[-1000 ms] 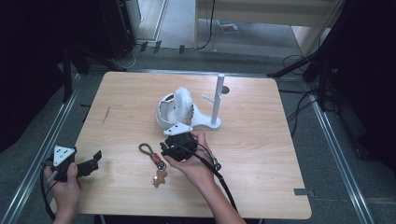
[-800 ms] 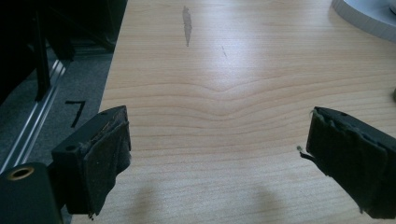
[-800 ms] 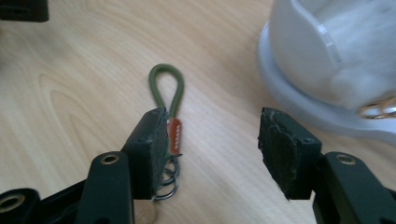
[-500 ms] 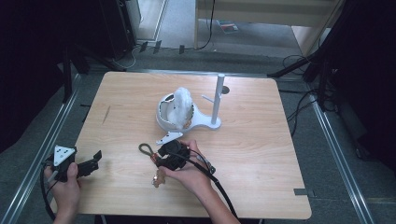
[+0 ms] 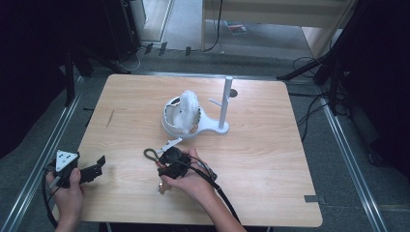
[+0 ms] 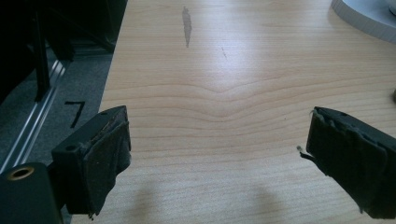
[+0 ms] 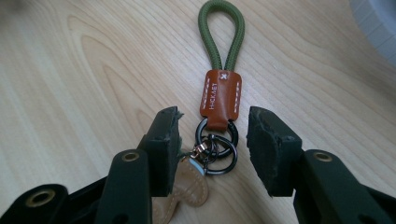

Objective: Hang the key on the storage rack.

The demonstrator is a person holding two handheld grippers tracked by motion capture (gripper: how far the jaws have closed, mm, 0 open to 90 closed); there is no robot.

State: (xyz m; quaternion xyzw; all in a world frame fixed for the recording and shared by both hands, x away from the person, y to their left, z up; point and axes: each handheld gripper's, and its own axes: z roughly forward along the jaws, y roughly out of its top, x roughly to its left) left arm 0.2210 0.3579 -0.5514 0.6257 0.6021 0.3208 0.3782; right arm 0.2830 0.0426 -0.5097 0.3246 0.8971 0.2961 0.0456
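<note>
High view: dim surround, near-black at both sides; the pale wooden table top (image 5: pixel 270 159) is evenly lit from above, slightly soft overall. The white fluffy ball on the stand (image 5: pixel 187 108) is nearly blown out. Left gripper view: broad whitish glare across the upper wood; two faint soft shadows on the wood near the bottom edge. Right gripper view: olive-green cord loop keychain with tan leather tab (image 7: pixel 220 70) sharp; top corners blurred; warm, bright light.
</note>
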